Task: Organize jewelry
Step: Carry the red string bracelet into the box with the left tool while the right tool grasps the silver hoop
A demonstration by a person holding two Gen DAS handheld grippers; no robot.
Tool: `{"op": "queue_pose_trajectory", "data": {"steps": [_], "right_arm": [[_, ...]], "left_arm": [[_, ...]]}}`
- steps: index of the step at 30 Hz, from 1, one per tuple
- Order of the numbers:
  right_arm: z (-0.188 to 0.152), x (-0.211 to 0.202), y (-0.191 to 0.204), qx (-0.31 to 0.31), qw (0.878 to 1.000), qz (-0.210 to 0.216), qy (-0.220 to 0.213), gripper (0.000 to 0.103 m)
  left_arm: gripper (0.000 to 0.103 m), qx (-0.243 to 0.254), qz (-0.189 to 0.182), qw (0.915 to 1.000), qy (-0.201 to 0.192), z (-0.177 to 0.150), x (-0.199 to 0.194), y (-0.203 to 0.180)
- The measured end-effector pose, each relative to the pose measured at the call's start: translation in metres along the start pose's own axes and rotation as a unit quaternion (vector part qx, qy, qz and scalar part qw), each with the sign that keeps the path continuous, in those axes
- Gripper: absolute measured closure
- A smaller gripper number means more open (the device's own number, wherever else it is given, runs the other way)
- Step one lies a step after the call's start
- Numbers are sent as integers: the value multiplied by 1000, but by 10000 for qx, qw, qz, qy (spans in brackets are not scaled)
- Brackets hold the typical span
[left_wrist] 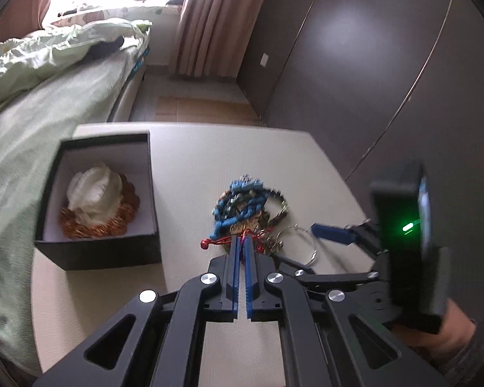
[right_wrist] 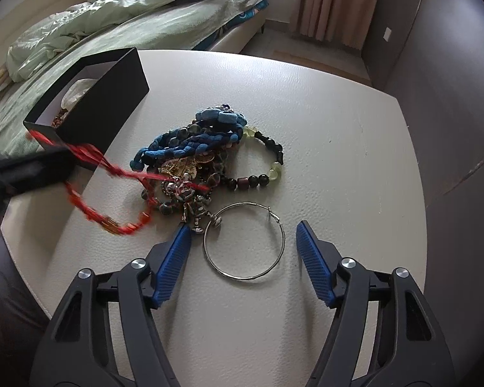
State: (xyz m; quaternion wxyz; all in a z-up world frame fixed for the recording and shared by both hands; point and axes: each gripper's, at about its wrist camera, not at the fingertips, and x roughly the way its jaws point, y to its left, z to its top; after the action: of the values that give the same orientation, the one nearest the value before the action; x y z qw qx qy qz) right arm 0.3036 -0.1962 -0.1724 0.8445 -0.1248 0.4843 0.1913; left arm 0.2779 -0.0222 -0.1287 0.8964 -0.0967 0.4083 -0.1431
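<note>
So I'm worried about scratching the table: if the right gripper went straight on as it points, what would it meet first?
Most likely the silver hoop earring, lying flat between the right gripper's open fingers; depth is uncertain.

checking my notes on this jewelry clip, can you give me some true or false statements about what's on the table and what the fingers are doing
1. The left gripper is shut on the red bead strand. True.
2. The black box is empty. False: it holds a white piece on orange beads.
3. The right gripper grips the silver hoop. False: its fingers stand open beside it.
4. The silver hoop lies flat on the table. True.
</note>
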Motion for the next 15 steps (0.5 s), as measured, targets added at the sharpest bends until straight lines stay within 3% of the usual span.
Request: {"op": "queue_pose_trajectory", "data": {"steps": [4, 9, 15], "right_arm": [[-3, -3, 4, -105, 9999, 37, -45, 53], [-7, -8, -1, 13, 9999, 115, -23, 55], [-7, -29, -20, 520, 9972, 413, -345, 55]], "left_arm": [[103, 30, 19, 9999, -151, 7, -18, -2], [103, 29, 83, 9996, -274, 9, -37, 1], [103, -2, 157, 9988, -470, 16, -60, 10]]}}
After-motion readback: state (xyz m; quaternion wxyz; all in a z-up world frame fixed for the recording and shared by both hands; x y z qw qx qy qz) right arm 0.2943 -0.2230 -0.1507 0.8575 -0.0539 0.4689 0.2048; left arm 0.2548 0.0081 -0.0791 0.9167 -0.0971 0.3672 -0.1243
